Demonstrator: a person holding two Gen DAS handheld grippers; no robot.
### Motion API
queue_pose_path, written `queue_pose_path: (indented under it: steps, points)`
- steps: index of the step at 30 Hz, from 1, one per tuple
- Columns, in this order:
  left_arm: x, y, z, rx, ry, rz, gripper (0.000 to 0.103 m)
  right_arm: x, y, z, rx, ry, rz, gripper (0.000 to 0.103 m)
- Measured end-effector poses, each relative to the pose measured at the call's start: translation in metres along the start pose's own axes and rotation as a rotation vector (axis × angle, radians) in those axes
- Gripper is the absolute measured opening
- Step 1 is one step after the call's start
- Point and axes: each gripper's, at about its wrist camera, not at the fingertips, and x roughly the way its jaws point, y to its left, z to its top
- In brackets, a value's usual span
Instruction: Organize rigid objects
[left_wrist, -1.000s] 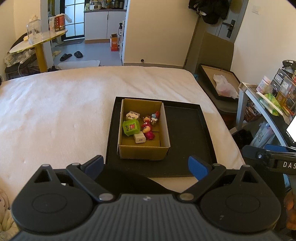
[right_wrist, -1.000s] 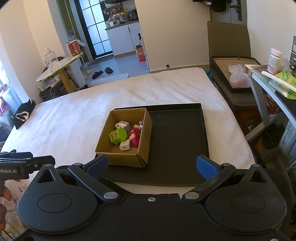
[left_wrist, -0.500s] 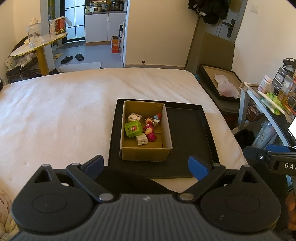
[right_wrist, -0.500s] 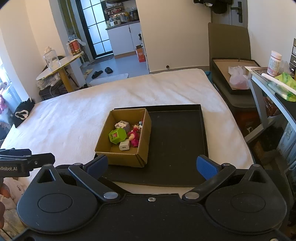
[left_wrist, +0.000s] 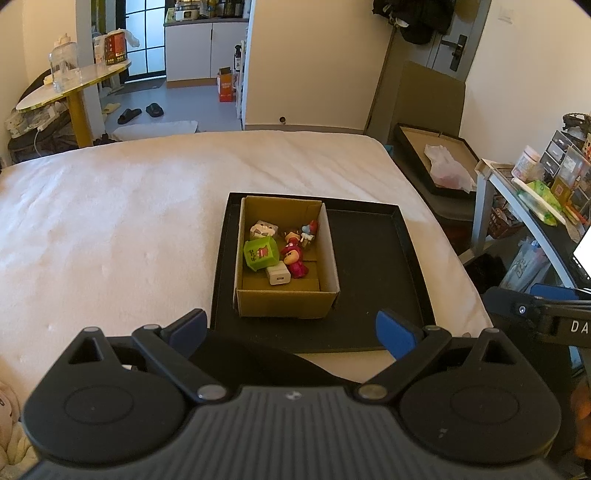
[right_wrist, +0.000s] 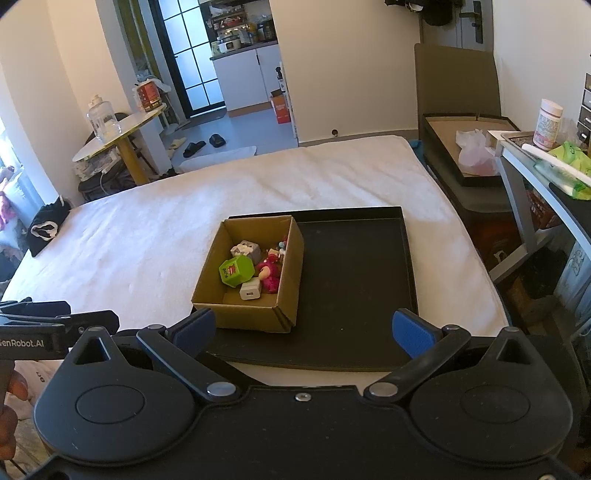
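A brown cardboard box (left_wrist: 284, 304) (right_wrist: 243, 315) stands in the left half of a black tray (left_wrist: 373, 280) (right_wrist: 354, 280) on a white bed. Inside it lie a green block (left_wrist: 260, 253) (right_wrist: 236, 271), a white charger cube (left_wrist: 279, 275) (right_wrist: 251, 291), a pink-red figure (left_wrist: 293, 258) (right_wrist: 267, 275), a grey-white toy (left_wrist: 263, 229) (right_wrist: 245, 250) and small figures (left_wrist: 306, 232). My left gripper (left_wrist: 291, 326) is open and empty, short of the tray's near edge. My right gripper (right_wrist: 303, 328) is open and empty, over the tray's near edge.
The white bed (left_wrist: 110, 229) spreads left and behind the tray. A desk with bottles and packets (left_wrist: 535, 192) stands at the right, past the bed edge. A dark tray with a plastic bag (right_wrist: 469, 155) lies on the floor beyond. A round yellow table (right_wrist: 122, 129) stands far left.
Both views have shifted slightly; the box and tray sit a little lower and nearer in the left wrist view. Both grippers stay open and empty.
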Motion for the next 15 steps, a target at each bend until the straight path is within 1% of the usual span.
queue_pose_path:
  steps: [15]
  points:
    - [0.0071,-0.0010,-0.0013,0.002,-0.010,0.006,0.097,0.0074,0.0025,-0.0006,0.013,0.011,0.014,0.103]
